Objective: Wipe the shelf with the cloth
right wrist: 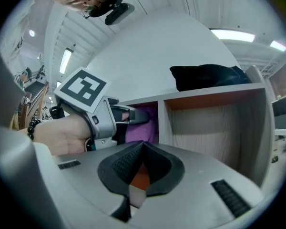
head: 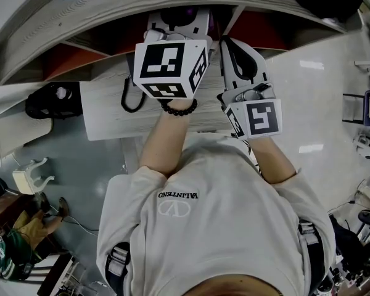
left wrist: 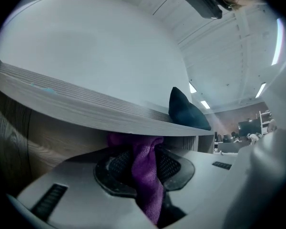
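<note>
A purple cloth [left wrist: 147, 175] is pinched between the pads of my left gripper [left wrist: 143, 152], which is shut on it. The cloth's upper part bunches against the underside of a grey wood shelf board [left wrist: 100, 109]. In the right gripper view the left gripper [right wrist: 115, 119] reaches into the left compartment, with the cloth [right wrist: 142, 129] inside it. My right gripper [right wrist: 142, 148] is shut on nothing and hangs in front of the divider [right wrist: 161, 123]. In the head view the left gripper's cube [head: 168, 61] and the right gripper [head: 239, 54] are side by side at the shelf [head: 105, 113].
A dark bundle [right wrist: 207, 75] lies on top of the shelf. The right compartment [right wrist: 214, 123] has an orange ceiling and wood-grain back. A black cable loop [head: 131, 96] and a black object [head: 49, 100] lie at the left. White floor [head: 314, 103] lies to the right.
</note>
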Demonstrator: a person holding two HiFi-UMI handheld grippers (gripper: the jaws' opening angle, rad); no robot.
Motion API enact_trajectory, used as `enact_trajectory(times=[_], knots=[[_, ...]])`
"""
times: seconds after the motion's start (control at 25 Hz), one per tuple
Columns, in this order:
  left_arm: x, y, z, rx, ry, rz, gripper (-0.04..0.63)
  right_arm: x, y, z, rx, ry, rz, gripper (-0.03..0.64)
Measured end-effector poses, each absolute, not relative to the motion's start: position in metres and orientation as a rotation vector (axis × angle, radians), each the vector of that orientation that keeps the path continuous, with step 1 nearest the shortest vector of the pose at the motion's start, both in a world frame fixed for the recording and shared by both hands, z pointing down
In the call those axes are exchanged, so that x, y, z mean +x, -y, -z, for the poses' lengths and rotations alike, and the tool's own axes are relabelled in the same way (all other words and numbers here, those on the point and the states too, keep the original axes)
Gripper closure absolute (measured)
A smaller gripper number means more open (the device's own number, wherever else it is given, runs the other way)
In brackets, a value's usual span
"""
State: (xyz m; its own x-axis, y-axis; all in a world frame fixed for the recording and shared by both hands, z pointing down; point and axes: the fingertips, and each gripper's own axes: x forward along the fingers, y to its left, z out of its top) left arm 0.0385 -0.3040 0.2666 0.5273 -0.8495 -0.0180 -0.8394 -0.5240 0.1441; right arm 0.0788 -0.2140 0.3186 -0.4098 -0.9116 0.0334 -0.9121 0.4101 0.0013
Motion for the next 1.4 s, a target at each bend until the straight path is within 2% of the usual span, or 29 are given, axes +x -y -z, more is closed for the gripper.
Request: enact_trajectory(times=[1.4], knots=[[-0.140,0.309,-0.267,2.323,1.872,0.285,0.503,0.002,0.218,-0.326,1.553,2.681,-0.039,0.618]])
